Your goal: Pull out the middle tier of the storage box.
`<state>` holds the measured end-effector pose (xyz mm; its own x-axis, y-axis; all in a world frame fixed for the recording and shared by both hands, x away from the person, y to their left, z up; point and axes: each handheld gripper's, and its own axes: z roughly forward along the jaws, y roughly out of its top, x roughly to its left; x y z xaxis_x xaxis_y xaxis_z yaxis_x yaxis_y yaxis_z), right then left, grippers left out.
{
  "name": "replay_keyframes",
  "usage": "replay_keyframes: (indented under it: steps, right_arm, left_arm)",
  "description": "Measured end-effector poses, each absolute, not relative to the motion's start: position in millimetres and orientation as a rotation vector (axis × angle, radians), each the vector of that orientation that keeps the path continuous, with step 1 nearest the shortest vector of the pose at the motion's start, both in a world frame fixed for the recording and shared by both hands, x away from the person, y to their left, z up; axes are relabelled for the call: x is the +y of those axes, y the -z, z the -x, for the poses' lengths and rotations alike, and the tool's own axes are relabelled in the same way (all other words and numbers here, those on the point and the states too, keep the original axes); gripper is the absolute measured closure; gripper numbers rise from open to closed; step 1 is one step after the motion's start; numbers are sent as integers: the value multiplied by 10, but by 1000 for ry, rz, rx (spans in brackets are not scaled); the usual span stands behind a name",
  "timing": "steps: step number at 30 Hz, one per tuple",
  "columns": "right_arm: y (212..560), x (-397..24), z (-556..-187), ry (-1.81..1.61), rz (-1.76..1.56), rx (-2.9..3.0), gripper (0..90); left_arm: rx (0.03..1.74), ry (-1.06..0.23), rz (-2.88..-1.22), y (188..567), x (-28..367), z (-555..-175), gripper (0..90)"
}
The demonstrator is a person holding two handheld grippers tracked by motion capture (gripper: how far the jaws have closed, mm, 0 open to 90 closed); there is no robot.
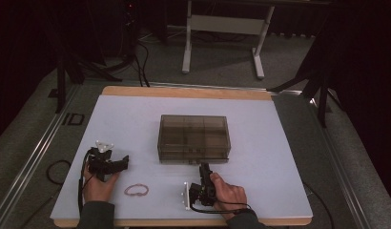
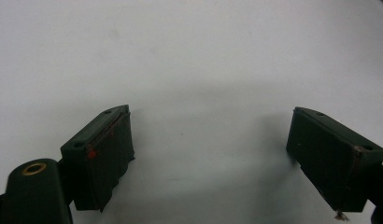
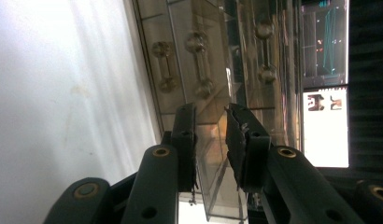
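A smoky clear plastic box (image 1: 193, 136) with a shut lid and inner compartments sits in the middle of the white table. My right gripper (image 1: 203, 167) points at its front wall, close to the latch. In the right gripper view the jaws stand slightly apart around a thin clear part of the box front (image 3: 213, 140), and the pads do not visibly press on it. My left gripper (image 1: 121, 163) rests at the table's left with its jaws wide and nothing between its fingers (image 2: 105, 149). A pink looped band (image 1: 136, 190) lies on the table between the two hands.
The white mat (image 1: 279, 157) has bare room to the right of the box and behind it. A wooden table edge (image 1: 184, 91) runs along the back. Beyond it stand the white legs of another table (image 1: 186, 47) on grey carpet.
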<state>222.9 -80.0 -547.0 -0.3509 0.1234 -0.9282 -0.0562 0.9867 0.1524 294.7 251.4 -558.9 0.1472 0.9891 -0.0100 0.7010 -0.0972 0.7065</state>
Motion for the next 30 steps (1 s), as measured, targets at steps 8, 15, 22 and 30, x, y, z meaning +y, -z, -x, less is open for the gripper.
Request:
replay_keyframes:
  steps: [8,15,22,30]
  right_arm:
    - [5366,-892,-2269,-251,-149,1959,713]
    - [5308,-1013,-2309,-314,-245,1987,695]
    - [5252,-1102,-2349,-361,-315,2004,684]
    - [5174,-1225,-2379,-425,-390,2035,662]
  left_arm:
    - [1616,-655,-1860,5588,2511,-2946,149]
    - [1616,-656,-1861,5588,2512,-2946,148]
    - [1615,-657,-1860,5588,2510,-2946,149]
    - [1619,-665,-1854,5587,2498,-2935,161]
